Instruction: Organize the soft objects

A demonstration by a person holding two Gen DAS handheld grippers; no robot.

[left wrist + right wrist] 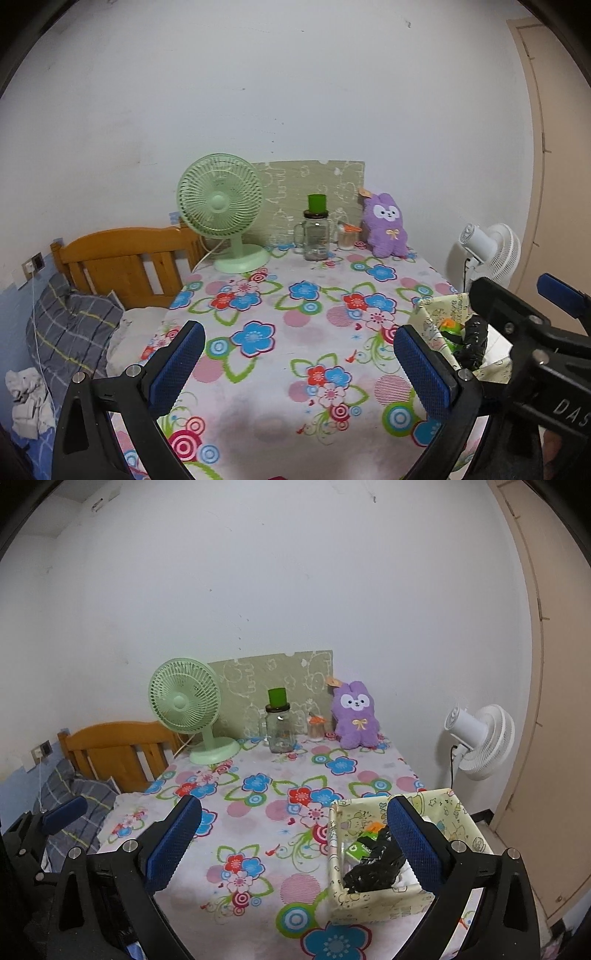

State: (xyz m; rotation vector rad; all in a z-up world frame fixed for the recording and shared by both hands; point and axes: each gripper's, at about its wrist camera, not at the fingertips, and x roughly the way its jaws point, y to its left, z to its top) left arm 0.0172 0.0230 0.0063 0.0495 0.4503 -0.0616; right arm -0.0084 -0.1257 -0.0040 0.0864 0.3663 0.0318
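A purple plush bunny point(386, 226) sits upright at the table's far right corner against a green patterned board; it also shows in the right wrist view point(355, 715). A cream patterned fabric bin point(388, 853) stands at the near right and holds a black crumpled bag point(375, 866) and a green packet point(360, 849). The bin shows in the left wrist view point(439, 314) too. My left gripper point(301, 367) is open and empty above the floral tablecloth. My right gripper point(293, 845) is open and empty, its right finger over the bin.
A green desk fan point(223, 218), a glass jar with a green cup on top point(317, 236) and a small orange-lidded container point(347, 236) stand along the back. A white floor fan point(480, 742) is right of the table. A wooden bed with a plaid pillow point(70, 332) lies left.
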